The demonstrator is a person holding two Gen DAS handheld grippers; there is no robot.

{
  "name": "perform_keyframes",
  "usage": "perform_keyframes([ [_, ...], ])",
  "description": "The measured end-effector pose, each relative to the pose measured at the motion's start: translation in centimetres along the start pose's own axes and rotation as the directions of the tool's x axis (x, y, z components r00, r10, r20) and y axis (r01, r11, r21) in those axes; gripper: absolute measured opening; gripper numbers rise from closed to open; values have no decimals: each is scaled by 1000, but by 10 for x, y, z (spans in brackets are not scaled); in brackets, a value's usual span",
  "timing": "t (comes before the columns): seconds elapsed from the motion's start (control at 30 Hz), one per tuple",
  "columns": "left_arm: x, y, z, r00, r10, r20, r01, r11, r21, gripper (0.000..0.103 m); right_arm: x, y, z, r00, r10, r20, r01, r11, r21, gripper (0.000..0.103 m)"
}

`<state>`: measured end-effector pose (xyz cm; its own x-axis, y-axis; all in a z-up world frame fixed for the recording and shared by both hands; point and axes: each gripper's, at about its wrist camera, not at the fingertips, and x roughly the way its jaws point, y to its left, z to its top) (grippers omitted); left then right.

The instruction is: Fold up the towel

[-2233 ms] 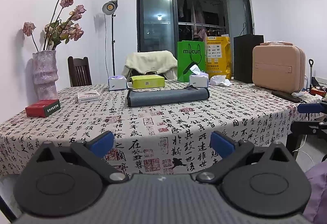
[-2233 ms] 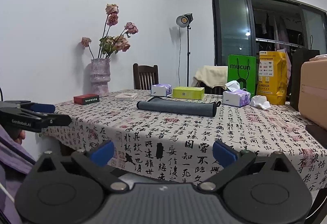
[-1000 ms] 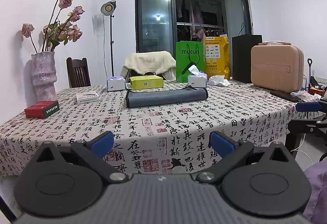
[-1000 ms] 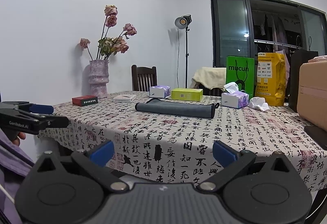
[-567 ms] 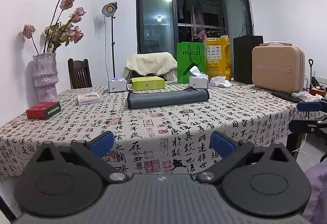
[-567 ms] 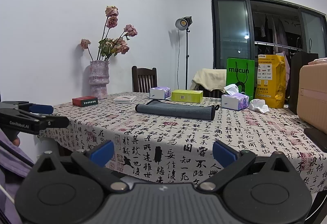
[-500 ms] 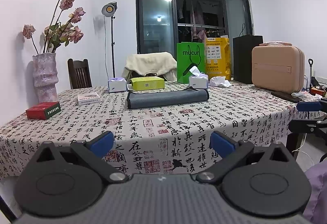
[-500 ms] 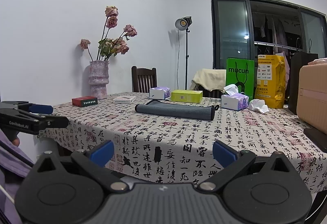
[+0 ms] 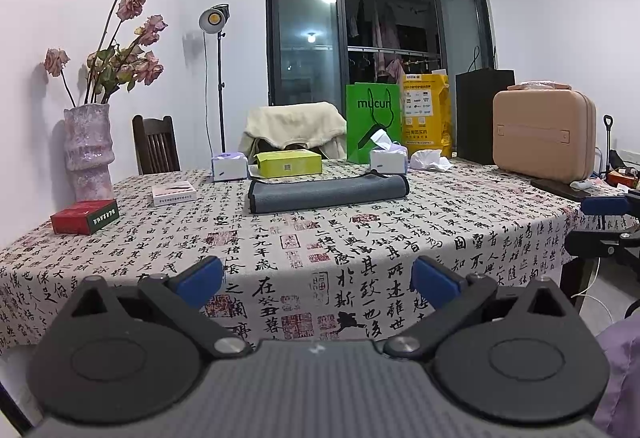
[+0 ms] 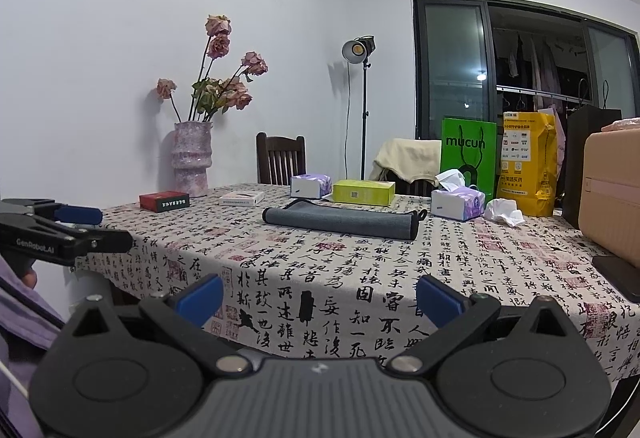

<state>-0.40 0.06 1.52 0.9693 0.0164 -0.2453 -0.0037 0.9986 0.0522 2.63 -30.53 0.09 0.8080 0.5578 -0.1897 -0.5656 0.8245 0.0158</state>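
Observation:
A dark grey towel [image 9: 326, 192] lies folded in a long flat strip on the table with the calligraphy-print cloth [image 9: 320, 258], toward the far side; it also shows in the right wrist view [image 10: 342, 222]. My left gripper [image 9: 318, 280] is open and empty, held off the table's near edge, well short of the towel. My right gripper [image 10: 320, 296] is open and empty, also off the near edge, to the right. Each gripper shows side-on in the other's view: the right [image 9: 604, 222], the left [image 10: 60, 230].
Beyond the towel stand a yellow-green box [image 9: 288, 163], two tissue boxes [image 9: 229, 166] [image 9: 389, 160], a green bag [image 9: 374, 120] and a yellow bag [image 9: 426, 114]. A vase of roses [image 9: 89, 150], a red box [image 9: 85, 216] and a white box [image 9: 174, 193] are at left. A tan case [image 9: 544, 134] sits at right.
Both views shifted only slightly, with a small dip and return. The towel and both open grippers stay as they were.

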Motion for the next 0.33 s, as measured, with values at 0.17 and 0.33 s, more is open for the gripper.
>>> perform_keyframes([
  [0.17,0,0,1,1000,-1,0,1,1000,0,103,0,0,0,1000,0,1,0,1000,0,103],
  [0.33,1,0,0,1000,-2,-9,2,1000,-2,103,0,1,-1,1000,-1,5,1,1000,0,103],
])
